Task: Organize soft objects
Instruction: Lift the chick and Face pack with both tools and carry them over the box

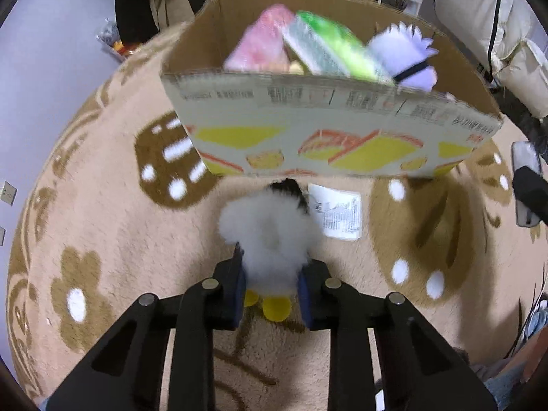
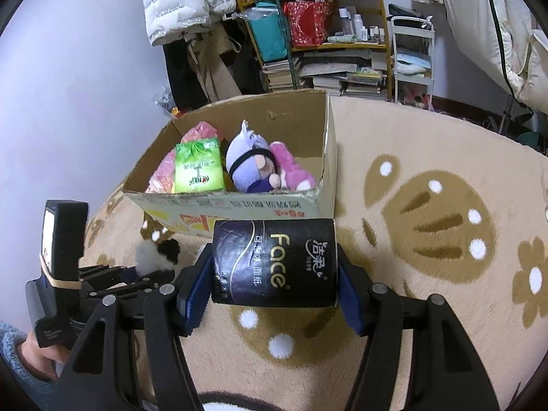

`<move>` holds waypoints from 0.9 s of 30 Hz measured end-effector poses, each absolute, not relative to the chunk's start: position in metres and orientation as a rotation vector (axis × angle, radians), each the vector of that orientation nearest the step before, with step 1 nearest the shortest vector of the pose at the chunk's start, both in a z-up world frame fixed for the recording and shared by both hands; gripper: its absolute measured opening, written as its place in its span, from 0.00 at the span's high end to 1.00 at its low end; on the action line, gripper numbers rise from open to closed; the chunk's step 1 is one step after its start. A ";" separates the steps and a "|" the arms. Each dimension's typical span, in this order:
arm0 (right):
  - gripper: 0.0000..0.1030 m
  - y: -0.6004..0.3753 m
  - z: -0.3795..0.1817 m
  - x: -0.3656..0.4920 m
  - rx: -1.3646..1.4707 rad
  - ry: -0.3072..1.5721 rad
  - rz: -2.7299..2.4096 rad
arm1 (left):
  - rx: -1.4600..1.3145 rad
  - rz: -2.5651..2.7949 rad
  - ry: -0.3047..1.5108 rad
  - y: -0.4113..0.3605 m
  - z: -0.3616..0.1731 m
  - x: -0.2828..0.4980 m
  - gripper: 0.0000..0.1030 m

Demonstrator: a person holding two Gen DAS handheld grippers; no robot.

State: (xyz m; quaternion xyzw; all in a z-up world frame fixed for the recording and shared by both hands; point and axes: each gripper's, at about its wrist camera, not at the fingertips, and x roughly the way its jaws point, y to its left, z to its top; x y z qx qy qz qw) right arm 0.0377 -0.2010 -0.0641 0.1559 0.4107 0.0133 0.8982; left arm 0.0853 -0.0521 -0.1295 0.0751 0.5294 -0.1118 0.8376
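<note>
Tongs are both clenching: my left tongs (image 1: 272,294) are gripping a white plush (image 1: 270,236) above the rug (image 1: 102,222), my right tongs (image 2: 274,284) a black tissue pack (image 2: 274,263), just short of the box (image 2: 239,205) holding toys.

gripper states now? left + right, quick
Left gripper: closed on the white fluffy plush toy.
Right gripper: closed on the black tissue pack.

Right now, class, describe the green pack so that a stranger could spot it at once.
Find the open cardboard box on the beige rug. Inside, left of the purple plush doll, the green tissue pack leans on pink items; it alone is flat, glossy and bright green.
</note>
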 end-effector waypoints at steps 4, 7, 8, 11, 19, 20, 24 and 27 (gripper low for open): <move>0.34 -0.203 -0.060 0.035 0.327 0.833 0.025 | 0.172 -0.217 1.041 -0.050 -0.110 0.074 0.77; 0.34 -0.205 -0.054 0.032 0.325 0.800 0.026 | 0.158 -0.210 0.970 -0.051 -0.092 0.065 0.77; 0.34 -0.205 -0.050 0.030 0.325 0.786 0.026 | 0.153 -0.206 0.942 -0.051 -0.084 0.064 0.77; 0.34 -0.206 -0.039 0.024 0.314 0.732 0.022 | 0.144 -0.197 0.848 -0.043 -0.059 0.065 0.77; 0.34 -0.205 -0.010 0.010 0.268 0.597 0.014 | 0.130 -0.194 0.660 -0.041 -0.009 0.055 0.77; 0.34 -0.205 -0.007 0.010 0.265 0.588 0.014 | 0.133 -0.193 0.641 -0.040 -0.003 0.055 0.77; 0.34 -0.205 0.003 0.014 0.252 0.550 0.017 | 0.156 -0.195 0.571 -0.042 0.013 0.052 0.77; 0.34 -0.205 0.009 0.020 0.239 0.526 0.017 | 0.153 -0.207 0.540 -0.043 0.023 0.053 0.77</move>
